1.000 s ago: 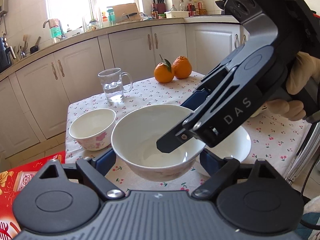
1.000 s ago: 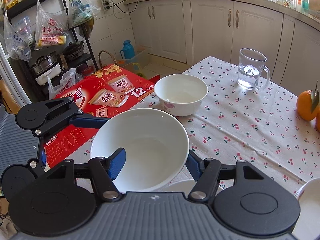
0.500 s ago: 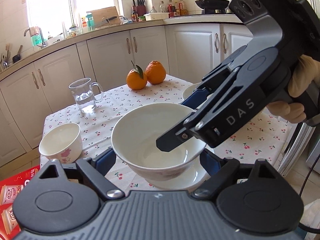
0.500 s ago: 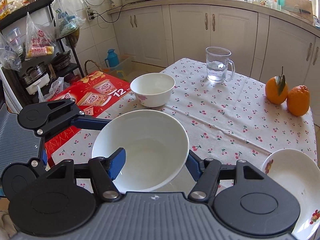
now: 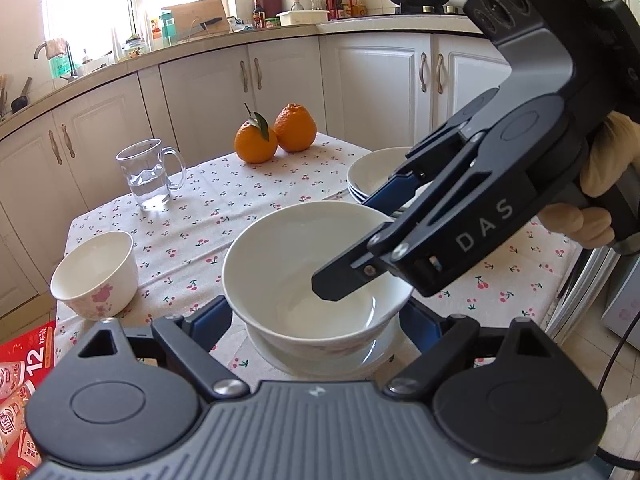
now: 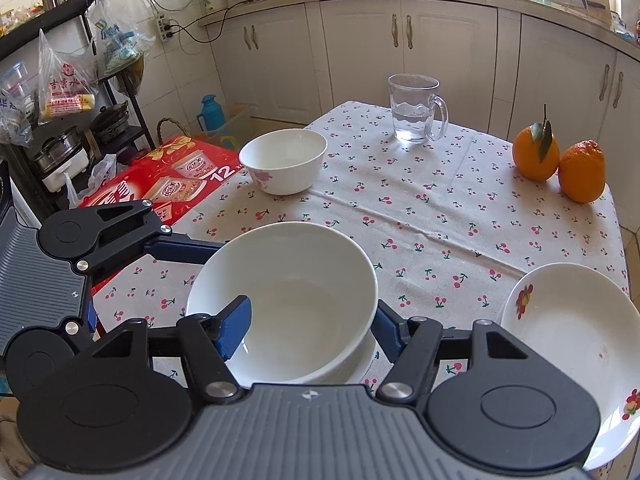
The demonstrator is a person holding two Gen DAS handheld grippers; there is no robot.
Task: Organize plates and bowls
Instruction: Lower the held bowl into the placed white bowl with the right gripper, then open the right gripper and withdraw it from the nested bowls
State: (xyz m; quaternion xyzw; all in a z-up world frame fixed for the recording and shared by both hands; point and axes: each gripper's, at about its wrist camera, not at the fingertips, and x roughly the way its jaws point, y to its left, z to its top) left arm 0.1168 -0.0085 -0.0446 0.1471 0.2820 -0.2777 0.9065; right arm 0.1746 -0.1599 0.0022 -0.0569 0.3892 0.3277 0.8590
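A large white bowl (image 5: 304,268) sits just above a white plate (image 5: 320,360) near the table's front edge. My left gripper (image 5: 316,320) holds the bowl from outside, one finger at each side. My right gripper (image 6: 308,320) grips the bowl's rim (image 6: 280,312), with one blue pad (image 6: 234,326) inside it. The right gripper also shows in the left wrist view (image 5: 404,240). A small white bowl with pink flowers (image 6: 283,166) stands at the table's left edge. A stack of white plates (image 5: 380,178) is on the right; its top plate (image 6: 572,352) has flower prints.
A glass mug of water (image 6: 416,110) and two oranges (image 6: 560,160) stand at the far side of the cherry-print tablecloth (image 6: 440,220). A red carton (image 6: 168,176) lies on the floor left of the table. Kitchen cabinets (image 5: 280,92) are behind.
Both grippers have carried the large bowl to the right and it now sits over a white plate. The small bowl and mug have shifted left in the left wrist view.
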